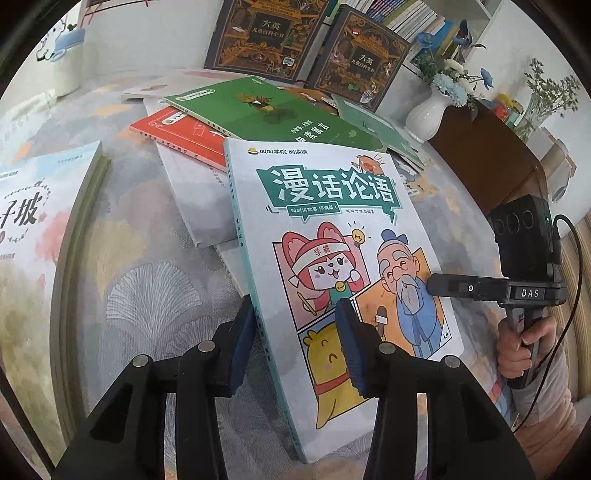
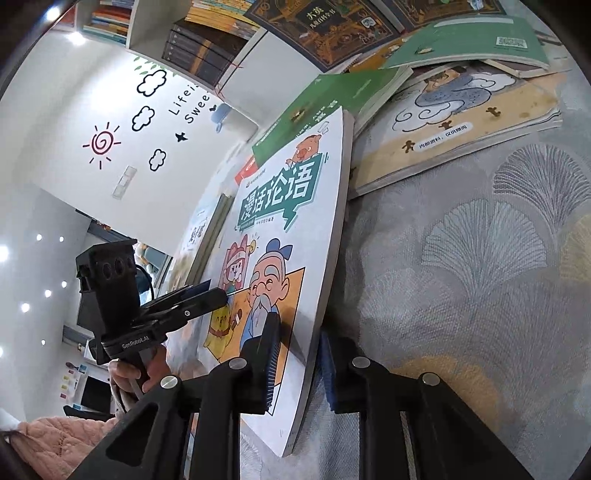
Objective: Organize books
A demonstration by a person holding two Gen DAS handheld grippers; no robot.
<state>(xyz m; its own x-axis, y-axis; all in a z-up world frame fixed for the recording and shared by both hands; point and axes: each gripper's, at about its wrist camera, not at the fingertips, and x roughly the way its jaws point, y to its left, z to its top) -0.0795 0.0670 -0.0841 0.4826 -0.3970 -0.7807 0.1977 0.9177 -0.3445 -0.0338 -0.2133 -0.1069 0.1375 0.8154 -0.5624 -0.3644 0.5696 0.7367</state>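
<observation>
A white cartoon-covered book (image 1: pixel 332 229) with a teal title banner is held between both grippers above the grey leaf-patterned cloth (image 1: pixel 147 295). My left gripper (image 1: pixel 295 310) is shut on its spine edge near the lower corner, one blue pad on the cover and the other beneath. My right gripper (image 2: pixel 301 328) is shut on the opposite long edge of the same book (image 2: pixel 288 221), which stands steeply tilted in the right wrist view. Each gripper shows in the other's view: the right one (image 1: pixel 432 286) with a hand on its handle, the left one (image 2: pixel 218 295) at the cover.
Loose books lie behind: a green one (image 1: pixel 273 110), a red one (image 1: pixel 177 133), a tan picture book (image 2: pixel 461 129) and two dark encyclopedias (image 1: pixel 266 33) leaning at the back. A pale book (image 1: pixel 40 221) lies left. A white vase (image 1: pixel 428 110) stands beside a brown wooden box (image 1: pixel 487 155) at right.
</observation>
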